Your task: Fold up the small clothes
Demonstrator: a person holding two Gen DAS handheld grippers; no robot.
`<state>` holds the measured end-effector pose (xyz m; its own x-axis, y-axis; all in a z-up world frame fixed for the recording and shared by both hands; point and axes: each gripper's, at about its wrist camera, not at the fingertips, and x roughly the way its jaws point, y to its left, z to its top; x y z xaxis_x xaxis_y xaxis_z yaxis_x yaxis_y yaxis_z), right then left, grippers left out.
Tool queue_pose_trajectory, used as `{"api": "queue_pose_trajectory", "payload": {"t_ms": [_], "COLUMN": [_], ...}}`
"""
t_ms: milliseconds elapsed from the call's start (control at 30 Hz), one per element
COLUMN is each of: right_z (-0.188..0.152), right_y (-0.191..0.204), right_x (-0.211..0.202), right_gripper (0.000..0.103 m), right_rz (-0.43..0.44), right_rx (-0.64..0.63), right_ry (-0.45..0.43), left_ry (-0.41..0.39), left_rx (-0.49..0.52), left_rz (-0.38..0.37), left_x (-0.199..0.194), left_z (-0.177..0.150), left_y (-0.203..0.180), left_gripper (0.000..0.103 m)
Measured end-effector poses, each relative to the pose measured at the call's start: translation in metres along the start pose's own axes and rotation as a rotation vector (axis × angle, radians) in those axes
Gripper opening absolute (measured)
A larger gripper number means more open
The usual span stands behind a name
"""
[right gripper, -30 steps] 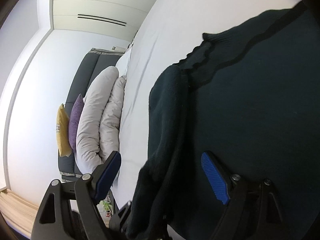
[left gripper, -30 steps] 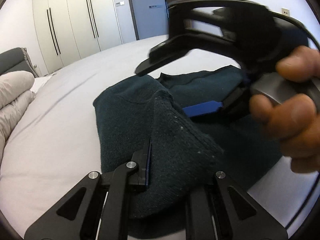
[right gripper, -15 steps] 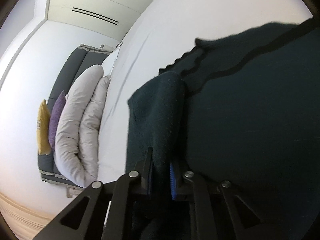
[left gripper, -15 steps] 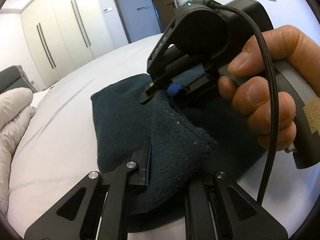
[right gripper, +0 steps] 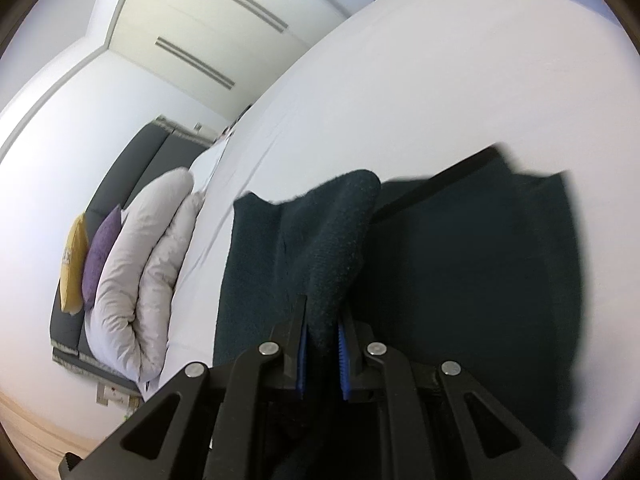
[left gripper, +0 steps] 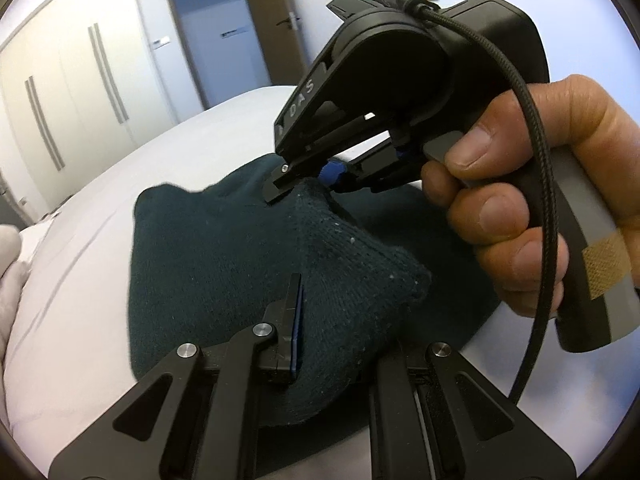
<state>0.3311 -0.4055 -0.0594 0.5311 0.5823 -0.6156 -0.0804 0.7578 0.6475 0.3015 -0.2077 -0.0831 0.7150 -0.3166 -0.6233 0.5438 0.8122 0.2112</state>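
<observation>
A dark teal knitted garment lies on the white bed. One edge of it is raised between both grippers. My left gripper is shut on a thick fold near the camera; the cloth hides its right finger. Further along the same raised edge, my right gripper is held by a person's hand and pinches the fold. In the right wrist view the right gripper is shut on a raised ridge of the garment, its blue pads pressing both sides. The rest lies flat on the bed.
A rolled white duvet with a purple and a yellow cushion lies against a grey headboard at the bed's end. White wardrobes and a door stand beyond the bed. Bare sheet surrounds the garment.
The right gripper, open a second ago, has shut on the garment's fold. Both grippers have since carried the raised edge sideways, and the right gripper now sits closer in the left view.
</observation>
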Motion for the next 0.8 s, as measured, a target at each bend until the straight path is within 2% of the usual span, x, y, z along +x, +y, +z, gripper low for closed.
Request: {"api": "queue_pose_trajectory", "payload": {"t_ms": [100, 267, 500, 700, 800], "right_z": [0.008, 0.017, 0.015, 0.010, 0.012], "right_y": [-0.015, -0.034, -0.060, -0.071, -0.072], "right_x": [-0.022, -0.047, -0.050, -0.047, -0.049], "right_gripper": [0.013, 0.013, 0.013, 0.013, 0.013], "right_rz": [-0.031, -0.069, -0.098, -0.113, -0.132], "right_rx": [-0.005, -0.015, 0.029, 0.073, 0.066], "right_ry": [-0.023, -0.049, -0.038, -0.047, -0.050], "left_ry": [-0.001, -0.002, 0.025, 0.038, 0.034], "left_rx": [0.011, 0.007, 0.003, -0.037, -0.044], "left_rz": [-0.033, -0.061, -0.070, -0.081, -0.099], "left_x": [0.007, 0.023, 0.053, 0.056, 0.053], "left_z": [0.010, 0.016, 0.003, 0.007, -0.001], "left_y": [-0.015, -0.018, 0.008, 0.013, 0.023], "left_gripper": [0.009, 0.009, 0.009, 0.009, 0.009]}}
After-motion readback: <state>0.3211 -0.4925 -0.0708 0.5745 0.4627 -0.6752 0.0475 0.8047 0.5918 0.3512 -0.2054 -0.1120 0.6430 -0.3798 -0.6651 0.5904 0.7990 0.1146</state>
